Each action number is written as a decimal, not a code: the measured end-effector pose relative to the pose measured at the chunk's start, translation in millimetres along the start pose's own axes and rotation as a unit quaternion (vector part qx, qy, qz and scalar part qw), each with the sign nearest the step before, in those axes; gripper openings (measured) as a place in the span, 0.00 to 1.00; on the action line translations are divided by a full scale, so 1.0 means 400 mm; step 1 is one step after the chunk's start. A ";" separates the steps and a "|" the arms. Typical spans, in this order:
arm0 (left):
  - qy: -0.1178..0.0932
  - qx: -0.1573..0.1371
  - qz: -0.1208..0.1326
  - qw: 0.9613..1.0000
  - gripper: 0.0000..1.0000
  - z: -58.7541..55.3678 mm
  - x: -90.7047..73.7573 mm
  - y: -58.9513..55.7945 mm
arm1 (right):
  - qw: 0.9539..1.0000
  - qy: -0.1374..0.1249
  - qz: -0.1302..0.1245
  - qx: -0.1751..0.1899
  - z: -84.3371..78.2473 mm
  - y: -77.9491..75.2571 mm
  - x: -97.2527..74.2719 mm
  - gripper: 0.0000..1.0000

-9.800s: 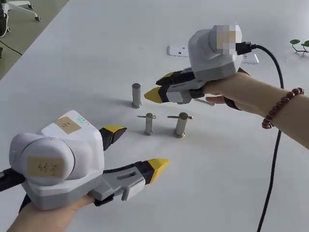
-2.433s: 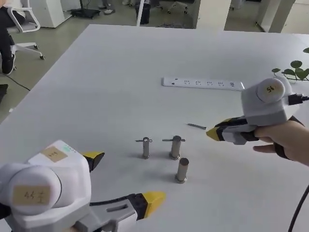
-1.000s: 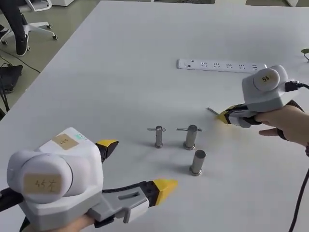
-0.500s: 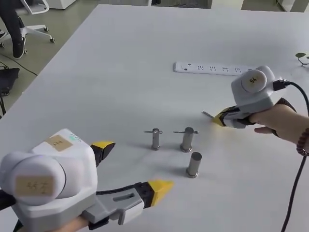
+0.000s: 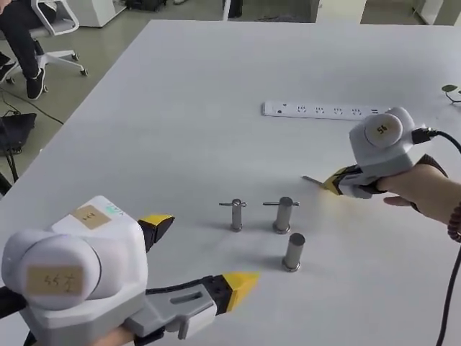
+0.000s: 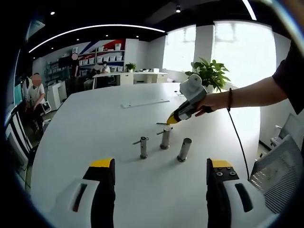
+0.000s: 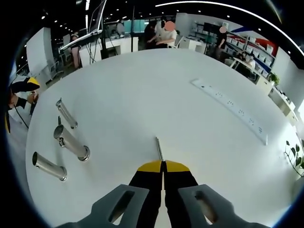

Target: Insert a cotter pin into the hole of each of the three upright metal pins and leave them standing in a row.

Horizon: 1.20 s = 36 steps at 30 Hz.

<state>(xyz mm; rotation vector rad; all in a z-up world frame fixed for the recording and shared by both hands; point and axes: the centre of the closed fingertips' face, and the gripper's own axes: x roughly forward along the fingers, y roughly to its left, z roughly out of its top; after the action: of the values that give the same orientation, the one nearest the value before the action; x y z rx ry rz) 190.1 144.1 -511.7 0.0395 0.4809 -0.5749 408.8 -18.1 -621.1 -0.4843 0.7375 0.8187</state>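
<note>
A thin silver cotter pin (image 7: pixel 159 148) is clamped by one end in the closed right gripper (image 7: pixel 164 165), low over the white counter (image 5: pixel 180 108), apparently for lifting. The bare upright steel pin (image 5: pixel 293 251) awaiting it stands to that gripper's left. The left gripper (image 6: pixel 160 164) is spread wide, holding nothing.

The left gripper (image 5: pixel 202 251), well apart from the power strip (image 5: pixel 320 110), and the right gripper (image 5: pixel 330 184), near it, are each formed of a rounded white-grey housing with handwritten paper labels and black fingers (image 5: pixel 238 282) tipped in yellow. A black cable (image 5: pixel 441 137) is plugged into the right housing. A reddish-brown bead bracelet (image 5: pixel 455 220) and a dark sleeve (image 6: pixel 290 61) are worn on that arm.
</note>
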 end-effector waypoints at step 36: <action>0.001 -0.002 0.001 1.000 0.74 0.004 -0.007 0.005 | 1.000 0.005 0.010 -0.016 0.022 0.069 -0.052 0.00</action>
<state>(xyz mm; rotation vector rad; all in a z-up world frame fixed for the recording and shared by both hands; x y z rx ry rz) 189.9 147.0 -509.4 0.0365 0.4838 -0.5727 380.9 -5.7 -602.6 -0.5114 0.7409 0.8482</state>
